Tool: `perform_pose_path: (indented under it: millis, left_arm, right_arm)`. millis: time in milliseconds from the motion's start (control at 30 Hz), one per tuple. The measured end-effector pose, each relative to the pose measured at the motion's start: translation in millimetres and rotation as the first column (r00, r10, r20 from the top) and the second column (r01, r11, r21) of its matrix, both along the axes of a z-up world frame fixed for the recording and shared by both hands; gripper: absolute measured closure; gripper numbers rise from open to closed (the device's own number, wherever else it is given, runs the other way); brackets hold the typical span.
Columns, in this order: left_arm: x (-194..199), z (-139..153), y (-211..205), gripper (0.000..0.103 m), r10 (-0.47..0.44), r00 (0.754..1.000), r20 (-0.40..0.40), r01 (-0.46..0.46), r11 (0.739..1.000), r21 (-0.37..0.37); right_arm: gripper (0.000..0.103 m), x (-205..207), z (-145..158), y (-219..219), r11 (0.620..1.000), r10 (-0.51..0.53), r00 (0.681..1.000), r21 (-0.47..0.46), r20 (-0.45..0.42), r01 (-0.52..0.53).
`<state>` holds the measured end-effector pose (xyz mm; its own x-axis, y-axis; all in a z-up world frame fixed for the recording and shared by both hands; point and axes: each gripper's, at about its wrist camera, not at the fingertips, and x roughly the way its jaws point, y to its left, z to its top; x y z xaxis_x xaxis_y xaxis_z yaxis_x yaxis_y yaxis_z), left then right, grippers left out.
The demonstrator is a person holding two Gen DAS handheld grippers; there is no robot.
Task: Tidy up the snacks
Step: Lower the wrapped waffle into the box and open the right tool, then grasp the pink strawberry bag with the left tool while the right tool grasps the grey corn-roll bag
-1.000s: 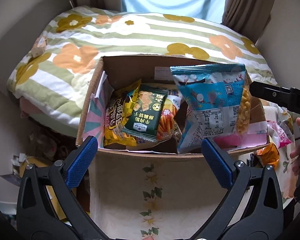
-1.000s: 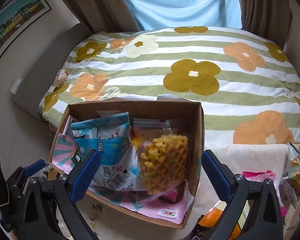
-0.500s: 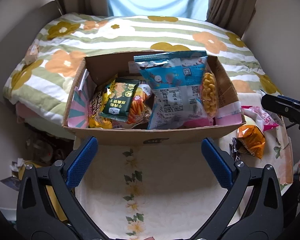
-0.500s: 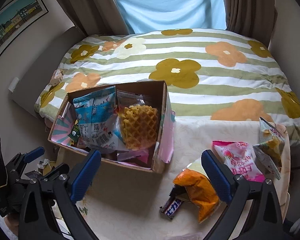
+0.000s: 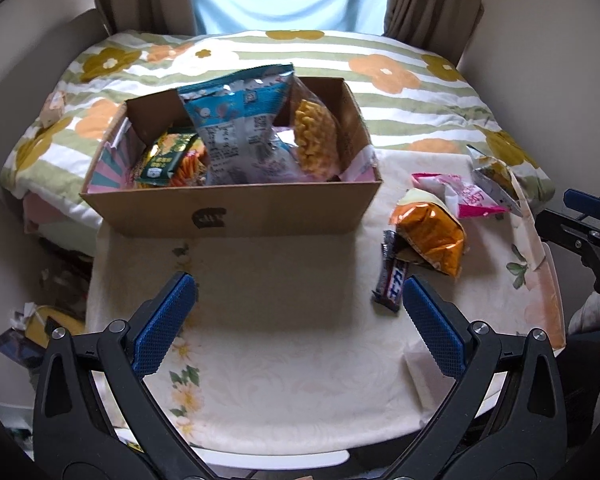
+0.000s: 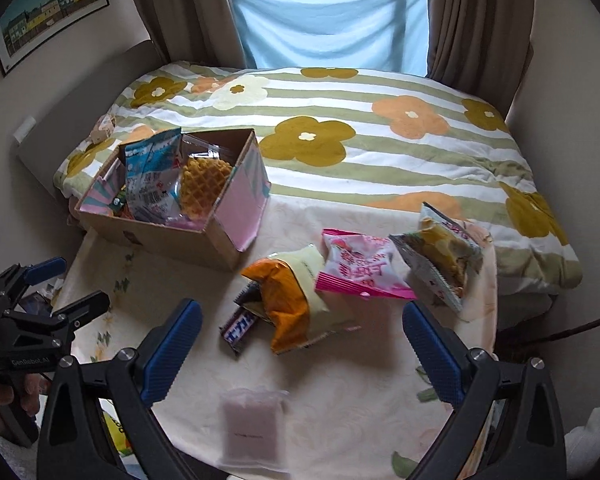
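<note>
One small pale packet shows only from right wrist.

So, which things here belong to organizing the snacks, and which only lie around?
Job: cardboard box, orange bag, pink packet, chocolate bar, clear-window snack bag.
Lying about: flowered duvet, framed picture, curtains.

A box is sitting on the table, at its far left, with a bed lying behind. Snack bags are standing in the box. To its right, more packets are lying on the table, with a bar nearest.
</note>
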<state>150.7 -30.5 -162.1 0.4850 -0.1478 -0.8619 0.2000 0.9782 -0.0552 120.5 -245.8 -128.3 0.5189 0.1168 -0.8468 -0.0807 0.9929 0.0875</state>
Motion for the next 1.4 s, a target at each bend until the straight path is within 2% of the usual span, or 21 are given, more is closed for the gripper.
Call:
perform_pose_path:
  millis: [233, 500, 733, 867, 967, 1067, 1233, 1400]
  left_arm:
    - [-19.3, -1.4, -59.3, 0.000, -0.010, 1.000, -0.004, 0.010, 1.000, -0.017]
    - [-11.1, -3.5, -123.9, 0.000, 0.005, 1.000, -0.014, -0.006, 0.999, -0.039]
    - [16.4, -29.4, -168.1, 0.000, 0.021, 0.997, -0.070, -0.023, 1.000, -0.021]
    - [33.1, -48.9, -182.1, 0.000, 0.025, 0.994, -0.104, -0.026, 1.000, -0.003]
    - [46.3, -53.1, -187.4, 0.000, 0.016, 0.994, -0.111, -0.015, 1.000, 0.006]
    - [64.6, -53.8, -193.4, 0.000, -0.013, 0.991, -0.132, 0.010, 1.000, -0.022]
    - [94.5, -59.1, -217.0, 0.000, -0.073, 0.986, -0.152, 0.074, 0.997, 0.002]
    - [123.9, -81.2, -238.1, 0.000, -0.114, 0.966, -0.232, 0.117, 0.993, -0.001]
  right_arm:
    - [0.003, -20.3, -4.9, -56.9, 0.999, -0.023, 1.000, 0.042, -0.009, 0.024]
    - [0.003, -8.5, -4.6, -112.8, 0.993, -0.073, 0.997, 0.089, -0.012, 0.074]
    - [0.003, 18.4, -21.4, -134.5, 0.989, -0.085, 0.996, 0.115, -0.040, 0.089]
    - [0.003, 35.6, -37.0, -142.0, 0.984, -0.099, 0.993, 0.142, -0.068, 0.108]
    - [0.003, 46.9, -45.3, -148.1, 0.979, -0.112, 0.990, 0.159, -0.088, 0.125]
    - [0.003, 58.1, -51.2, -156.1, 0.974, -0.127, 0.986, 0.173, -0.107, 0.144]
    - [0.003, 73.8, -55.6, -173.1, 0.952, -0.194, 0.971, 0.212, -0.138, 0.220]
    - [0.003, 87.5, -63.5, -181.7, 0.942, -0.225, 0.961, 0.217, -0.163, 0.257]
